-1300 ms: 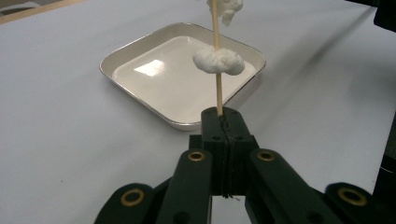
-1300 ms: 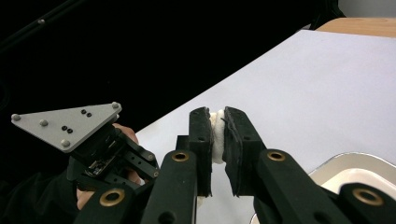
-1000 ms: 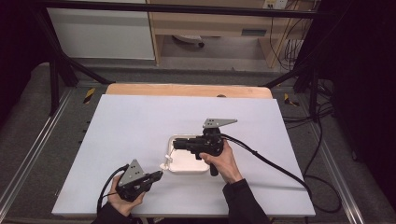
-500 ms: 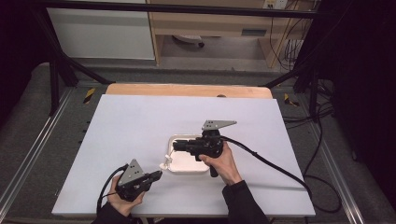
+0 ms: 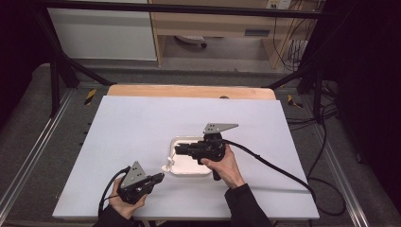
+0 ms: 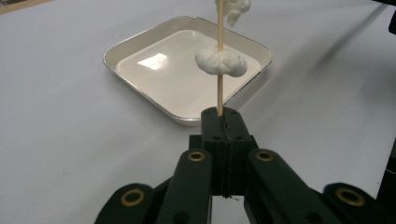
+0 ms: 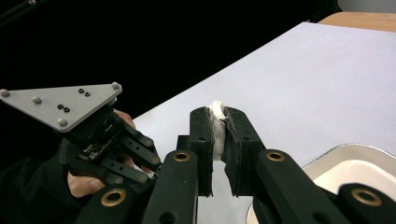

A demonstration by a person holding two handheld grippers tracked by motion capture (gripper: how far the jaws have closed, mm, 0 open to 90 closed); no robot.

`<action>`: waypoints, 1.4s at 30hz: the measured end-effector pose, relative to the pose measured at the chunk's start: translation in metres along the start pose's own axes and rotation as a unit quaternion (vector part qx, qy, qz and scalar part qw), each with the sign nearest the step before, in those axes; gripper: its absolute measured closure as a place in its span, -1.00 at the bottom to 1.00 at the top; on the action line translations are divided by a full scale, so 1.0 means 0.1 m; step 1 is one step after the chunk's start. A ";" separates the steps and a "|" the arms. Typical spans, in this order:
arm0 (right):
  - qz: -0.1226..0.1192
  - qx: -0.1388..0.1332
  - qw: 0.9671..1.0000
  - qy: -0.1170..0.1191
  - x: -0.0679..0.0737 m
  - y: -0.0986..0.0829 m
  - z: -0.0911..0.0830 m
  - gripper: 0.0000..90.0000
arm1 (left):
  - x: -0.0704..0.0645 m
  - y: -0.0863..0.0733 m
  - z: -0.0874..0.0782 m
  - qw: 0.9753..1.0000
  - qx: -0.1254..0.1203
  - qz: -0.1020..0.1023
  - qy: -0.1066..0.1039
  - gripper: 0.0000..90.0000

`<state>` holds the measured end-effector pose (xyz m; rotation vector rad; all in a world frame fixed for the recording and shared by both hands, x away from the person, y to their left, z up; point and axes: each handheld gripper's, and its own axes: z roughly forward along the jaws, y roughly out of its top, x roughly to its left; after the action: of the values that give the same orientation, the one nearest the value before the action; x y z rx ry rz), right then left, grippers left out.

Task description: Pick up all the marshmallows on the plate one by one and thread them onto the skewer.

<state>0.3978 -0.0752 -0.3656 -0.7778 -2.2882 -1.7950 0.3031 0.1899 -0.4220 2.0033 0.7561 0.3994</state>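
Left gripper (image 6: 223, 122) clamped on thin wooden skewer (image 6: 220, 70), white soft lumps (image 6: 220, 61) threaded, above tray (image 6: 140, 42) at 12 o'clock. Right gripper (image 7: 218, 122) pinches soft white piece (image 7: 216, 122); light, squashy, likely tears; grip skewer base.

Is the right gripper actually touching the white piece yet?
Touching. The right gripper view shows the white piece squeezed between the right gripper fingers, both pressing its sides with no gap.

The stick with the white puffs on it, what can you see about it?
The skewer is a thin, pale wooden stick, standing straight up from the shut jaws of the left gripper that clamp its lower end. One soft white marshmallow-like lump is speared halfway up; another sits higher, cut off by the frame. The white square dish lies behind.
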 end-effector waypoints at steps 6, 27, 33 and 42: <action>0.001 0.007 1.000 0.004 0.00 -0.02 0.02 0.83 | -0.01 0.01 0.01 1.000 0.000 0.001 -0.003 0.99; -0.018 0.015 0.999 -0.025 0.03 -0.07 0.01 0.42 | 0.07 0.02 0.03 1.000 -0.001 -0.015 0.001 0.98; -0.043 0.017 0.995 -0.088 0.00 -0.12 -0.12 -0.12 | 0.12 0.00 0.03 0.999 0.002 -0.032 0.005 0.98; -0.064 0.036 0.983 -0.165 -0.18 -0.30 -0.31 -0.77 | 0.14 0.01 0.03 0.999 0.007 -0.042 0.001 0.98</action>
<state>0.3931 -0.1143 -0.3901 -1.0038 -2.6501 -1.7337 0.3155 0.1962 -0.4226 1.9761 0.8435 0.3483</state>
